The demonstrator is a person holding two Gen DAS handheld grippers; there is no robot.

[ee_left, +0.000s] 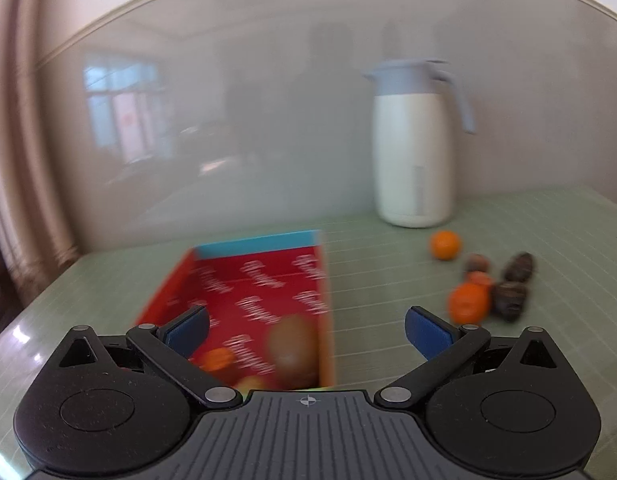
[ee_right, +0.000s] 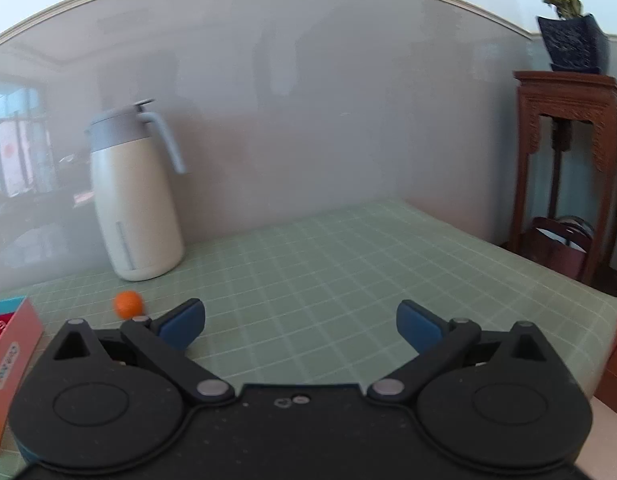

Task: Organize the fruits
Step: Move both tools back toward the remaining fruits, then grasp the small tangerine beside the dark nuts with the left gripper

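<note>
Meanwhile, both tools hang empty over the green checked table (ee_right: 348,248), fruit sorting partly done. The left tool (ee_left: 306,332) has its blue pads spread wide with nothing between them, poised over the near end of the red box (ee_left: 268,280); the right tool (ee_right: 300,326) is equally agape over bare cloth, to the right of the box.

Inside the box, at its near end, lie a brown kiwi-like fruit (ee_left: 288,344) and a small orange fruit (ee_left: 216,358). Still loose to the right of the box, between it and the white jug (ee_left: 414,160), are two oranges (ee_left: 468,300) and several dark, rough-skinned fruits (ee_left: 508,300), packed together and touching.

That crowding looks like the main hazard: pads closing on one piece could nudge its neighbours, and a round orange would likely roll across the cloth. A wide sweep toward the farthest orange (ee_left: 445,245) might also clip the jug just behind it.

The box's long axis runs away from the left tool toward the wall, open side up. The kiwi-like fruit appears to lie lengthwise along the same line, though blur leaves that uncertain.
</note>
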